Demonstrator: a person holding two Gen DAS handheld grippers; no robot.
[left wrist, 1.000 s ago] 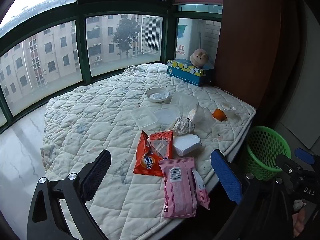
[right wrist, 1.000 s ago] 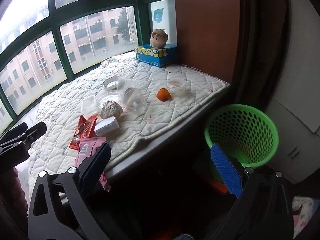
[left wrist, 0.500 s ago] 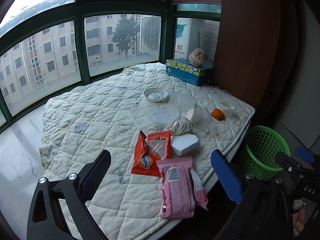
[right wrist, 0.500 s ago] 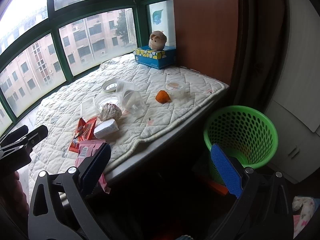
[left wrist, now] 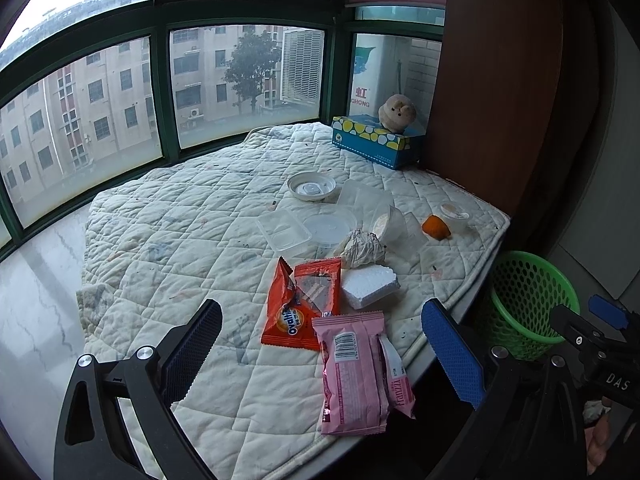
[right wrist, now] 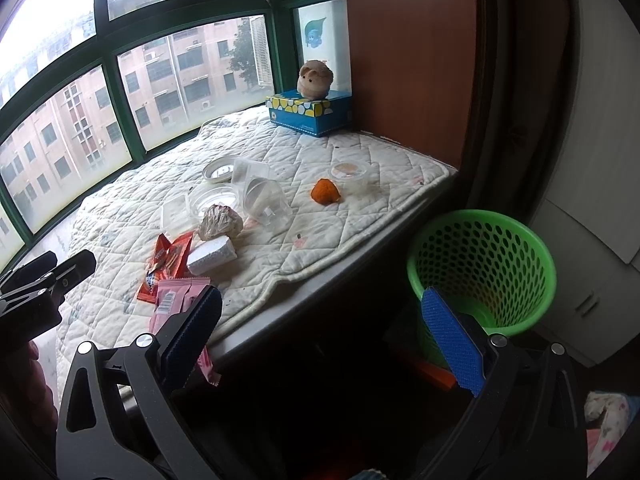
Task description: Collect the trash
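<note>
so, left tongs point(left wrist: 322, 344): spread wide, holding nothing, up above the near edge of the quilted pad point(left wrist: 168, 240), over the pink wrapper point(left wrist: 354, 372).
right tongs point(right wrist: 320, 328): spread wide too, holding nothing, off the pad's edge, with the green basket point(right wrist: 484, 264) just past the blue finger.
landmark: the white foam block point(left wrist: 370, 288) sits near the middle of the trash.
pink wrapper: on the near side of the foam block, hanging a little over the pad's edge.
orange snack bag point(left wrist: 298, 312): touching the foam block on its left side, with the pink wrapper lying on its corner.
crumpled paper ball point(left wrist: 362, 248): just behind the foam block.
clear plastic tubs and lids point(left wrist: 320, 224): behind the paper ball, bunched close.
orange peel point(left wrist: 436, 227): far to the right of the foam block, next to a small clear cup point(left wrist: 454, 214).
green basket: on the floor, down past the pad's right edge, well apart from the foam block.
tissue box point(left wrist: 376, 142): far behind the foam block, in the corner, with a little plush toy point(left wrist: 397, 108) on top.
</note>
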